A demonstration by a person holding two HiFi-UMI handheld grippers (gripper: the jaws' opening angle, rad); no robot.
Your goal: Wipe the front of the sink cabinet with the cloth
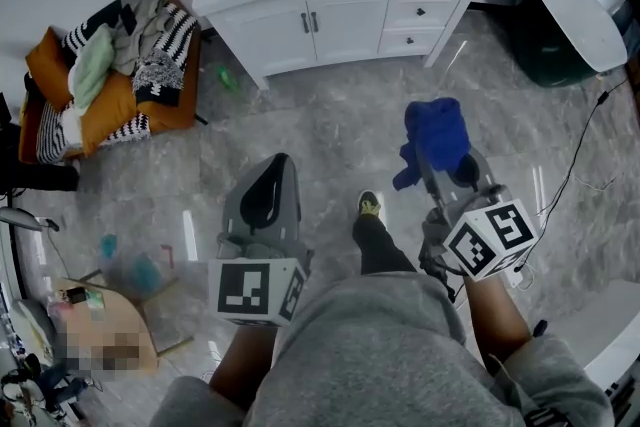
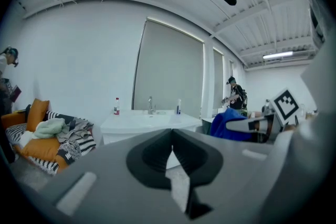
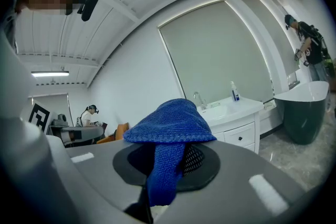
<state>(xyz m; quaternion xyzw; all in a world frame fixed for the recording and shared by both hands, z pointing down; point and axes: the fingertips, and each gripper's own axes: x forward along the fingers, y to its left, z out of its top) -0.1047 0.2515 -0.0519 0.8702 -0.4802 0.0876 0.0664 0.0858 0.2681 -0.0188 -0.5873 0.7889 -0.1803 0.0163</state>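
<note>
— Cloth?
— Blue cloth [image 1: 436, 137], right of centre in the head view, clamped in the right gripper [image 1: 447, 170] and draped over its tips.
— Left gripper [image 1: 272, 173]?
— Pressed together, nothing between.
— Sink cabinet [image 1: 330, 20]?
— Top centre, well apart from the cloth, across grey floor [image 1: 330, 125].
— Progress?
— Apparently none on the wiping yet: cloth in grip, whole cabinet front left to do.

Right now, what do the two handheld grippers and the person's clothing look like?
The left gripper and right gripper are both broad grey plastic shells with black rounded pads lining the jaws. Each carries a white cube printed with black square markers: the left cube and the right cube. The person wears a grey top.
</note>
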